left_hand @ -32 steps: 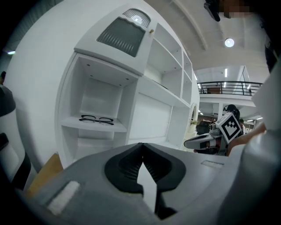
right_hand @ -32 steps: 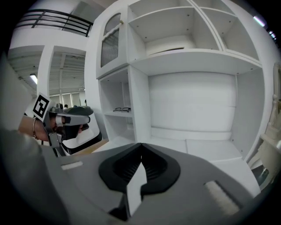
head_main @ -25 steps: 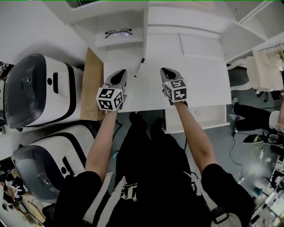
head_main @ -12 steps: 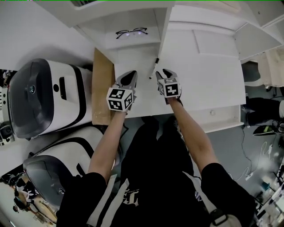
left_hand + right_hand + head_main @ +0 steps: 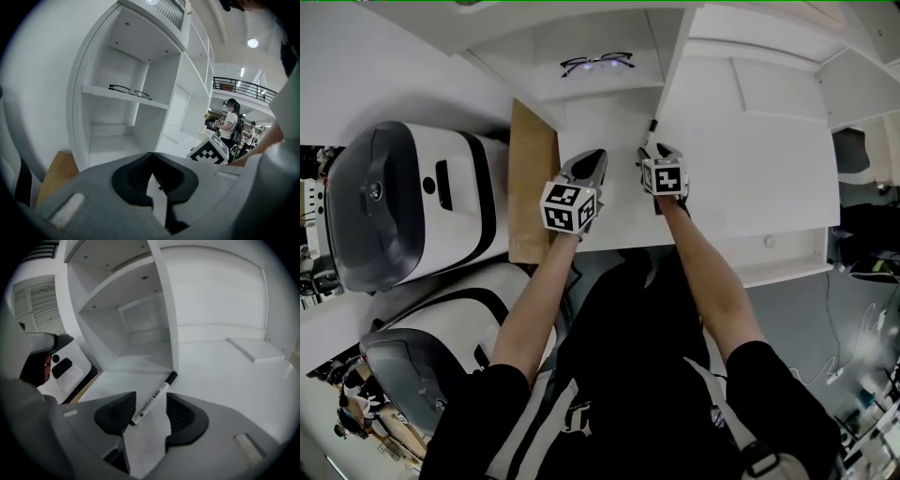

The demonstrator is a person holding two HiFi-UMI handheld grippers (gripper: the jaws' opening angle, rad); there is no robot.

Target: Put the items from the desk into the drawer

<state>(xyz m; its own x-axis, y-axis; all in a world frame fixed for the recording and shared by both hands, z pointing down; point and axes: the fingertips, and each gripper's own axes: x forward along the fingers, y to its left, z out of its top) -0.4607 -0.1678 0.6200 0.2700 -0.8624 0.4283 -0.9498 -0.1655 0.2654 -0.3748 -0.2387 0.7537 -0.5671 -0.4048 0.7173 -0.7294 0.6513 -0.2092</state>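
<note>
Right hand-held gripper [image 5: 652, 150] now further forward and lower than a second ago, at marker [image 5: 152, 399] lying near back edge of bench [image 5: 750, 178], by shelf divider. Jaws just been opening: wide, straddling marker, pads not touching. Grasp likely next. Left hand-held gripper [image 5: 151, 159] closed, empty.

A marker [image 5: 152, 398], white-barrelled with a black cap, lies slantwise on the white desk [image 5: 225, 371], cap towards the foot of the shelf's upright. Its butt end sits between the jaws of the right tool [image 5: 150, 405], which have just been opening and don't press on it. Dark-framed glasses [image 5: 597, 63] rest on a shelf above. The white drawer [image 5: 797, 248], small round knob, shows below the desk's near edge.
</note>
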